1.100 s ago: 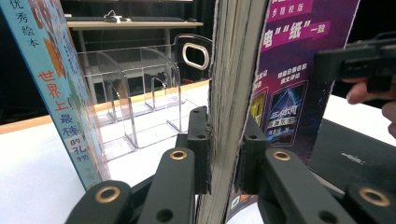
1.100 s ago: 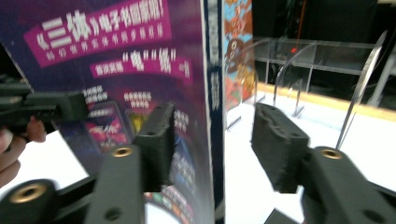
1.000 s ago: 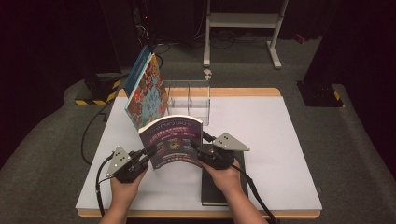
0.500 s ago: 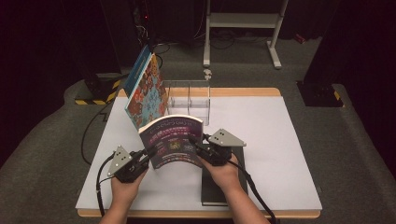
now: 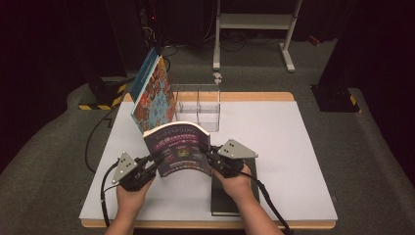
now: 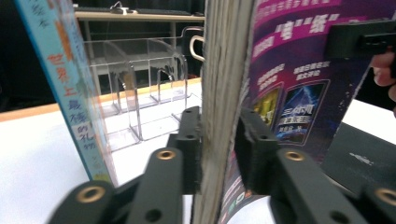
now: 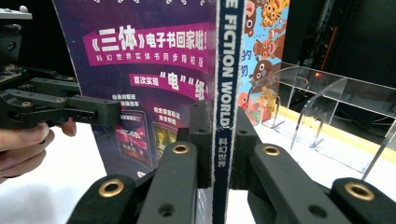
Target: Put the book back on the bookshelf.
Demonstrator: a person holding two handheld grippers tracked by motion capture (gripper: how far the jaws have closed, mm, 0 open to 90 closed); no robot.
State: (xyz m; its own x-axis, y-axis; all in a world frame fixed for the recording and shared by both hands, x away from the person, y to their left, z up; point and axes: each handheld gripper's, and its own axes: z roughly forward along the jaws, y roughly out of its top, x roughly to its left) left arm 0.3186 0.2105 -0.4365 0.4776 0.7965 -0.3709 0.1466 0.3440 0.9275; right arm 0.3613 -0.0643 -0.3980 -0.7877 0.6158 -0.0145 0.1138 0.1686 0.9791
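Note:
A purple magazine stands upright on the white table, between my two grippers. The right gripper is at its spine, and in the right gripper view its jaws have just been closing and now pinch the blue spine. The left gripper is at the page edge. In the left gripper view its jaws have just been opening. The page edge still stands between them, with the pads lying loosely along it.
A clear acrylic rack stands behind the magazine, with a colourful book leaning at its left end. A dark book lies flat under the right hand. The table's wooden front edge is near the person's wrists.
The right gripper's jaws have drawn in on the magazine's right edge. The magazine stays upright in the same spot and both hands have kept their places.

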